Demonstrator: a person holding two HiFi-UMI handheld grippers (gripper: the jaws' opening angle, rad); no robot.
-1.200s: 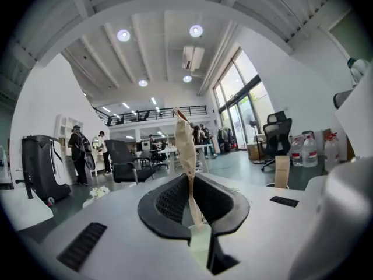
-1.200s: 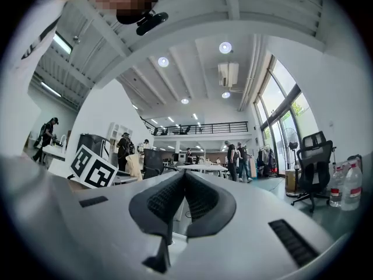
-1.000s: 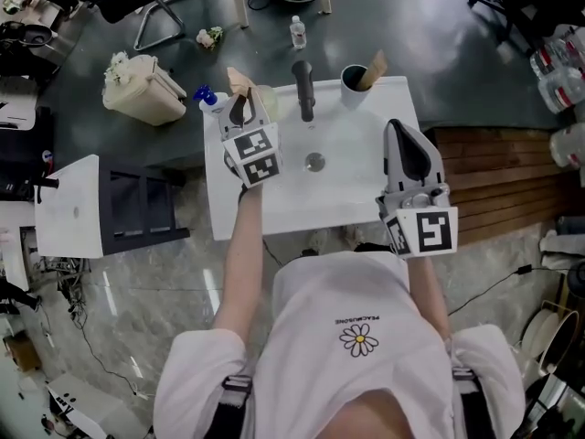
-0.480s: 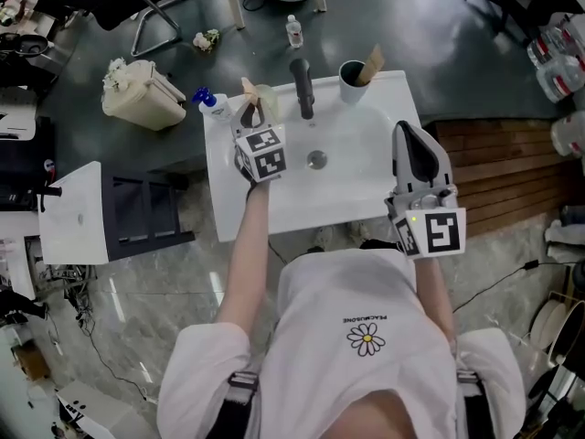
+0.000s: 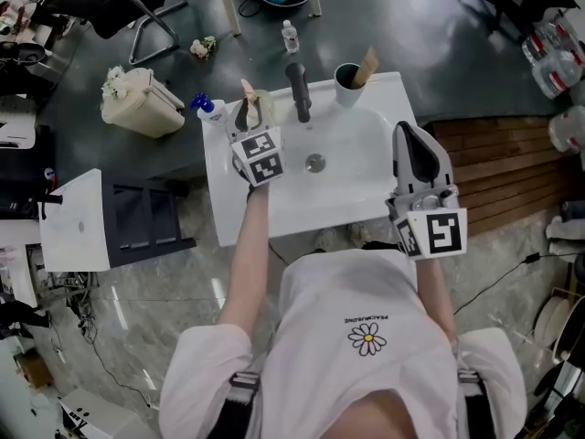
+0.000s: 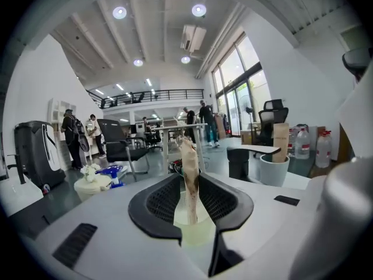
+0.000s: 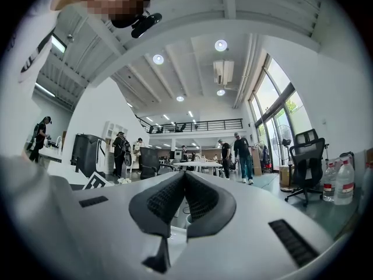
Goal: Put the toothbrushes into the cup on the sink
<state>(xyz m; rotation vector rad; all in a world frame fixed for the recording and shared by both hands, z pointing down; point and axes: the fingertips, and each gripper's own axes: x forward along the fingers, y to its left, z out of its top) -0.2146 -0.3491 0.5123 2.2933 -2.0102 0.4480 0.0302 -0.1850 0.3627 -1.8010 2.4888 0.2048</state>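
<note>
The left gripper [image 5: 247, 115] was clamped on a paper-wrapped toothbrush [image 6: 188, 162], held upright over the rear left corner of the sink [image 5: 356, 186]. The right gripper [image 5: 409, 133] was closed and empty at the sink's right edge. A second toothbrush [image 5: 367, 66] stood in the dark cup [image 5: 345, 84] at the rear, right of the tap [image 5: 298, 90].

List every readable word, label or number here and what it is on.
"PEACEMINUSONE": on the shirt, small print above the daisy, seen upside down.
The cubes on the left gripper and right gripper: square markers only, no letters.
Label on the bottle: too small to read.
</note>
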